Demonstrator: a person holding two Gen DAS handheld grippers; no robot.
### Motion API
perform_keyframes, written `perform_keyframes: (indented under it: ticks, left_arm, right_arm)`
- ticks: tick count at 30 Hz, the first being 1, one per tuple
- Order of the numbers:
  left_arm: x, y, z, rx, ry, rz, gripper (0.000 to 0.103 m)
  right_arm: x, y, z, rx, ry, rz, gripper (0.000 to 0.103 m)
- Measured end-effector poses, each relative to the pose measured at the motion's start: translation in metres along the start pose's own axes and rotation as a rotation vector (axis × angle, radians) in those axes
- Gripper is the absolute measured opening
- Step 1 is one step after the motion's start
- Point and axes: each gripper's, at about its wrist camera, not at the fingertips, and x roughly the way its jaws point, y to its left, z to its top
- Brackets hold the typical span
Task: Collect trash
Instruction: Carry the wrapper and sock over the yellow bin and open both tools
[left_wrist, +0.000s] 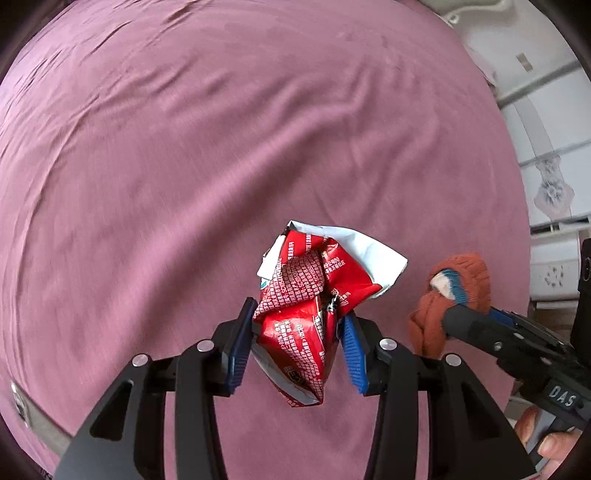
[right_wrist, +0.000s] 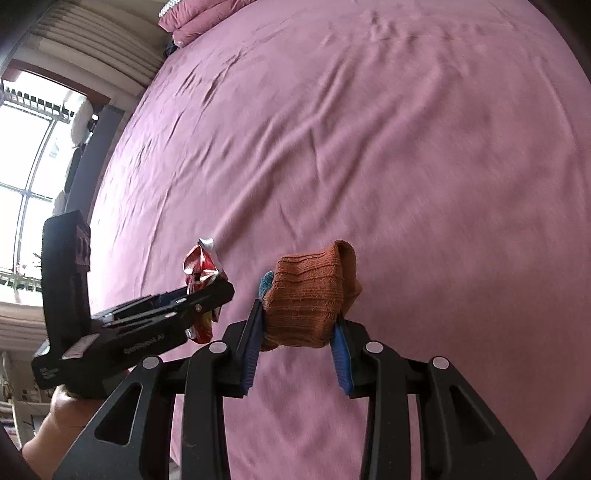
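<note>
My left gripper is shut on a crumpled red and white snack wrapper and holds it above the pink bedsheet. My right gripper is shut on an orange sock with a blue toe, also held above the bed. The right gripper with the sock shows at the right of the left wrist view. The left gripper with the wrapper shows at the left of the right wrist view.
The wrinkled pink bedsheet fills both views. Folded pink pillows lie at the far end. A bright window is at the left. White furniture stands beyond the bed's right edge.
</note>
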Motion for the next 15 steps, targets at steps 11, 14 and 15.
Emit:
perform_keyframes:
  ticks: [11, 14, 15]
  left_arm:
    - [-0.021, -0.068, -0.118, 0.152, 0.086, -0.043, 0.044]
    - [-0.023, -0.089, -0.143, 0.197, 0.108, -0.068, 0.044]
    - [-0.025, -0.096, -0.151, 0.212, 0.113, -0.072, 0.044]
  right_arm:
    - [-0.073, -0.027, -0.130, 0.123, -0.027, -0.053, 0.033]
    - [-0.094, -0.037, -0.161, 0.183, -0.053, -0.061, 0.033]
    - [-0.102, -0.041, -0.171, 0.207, -0.064, -0.066, 0.033]
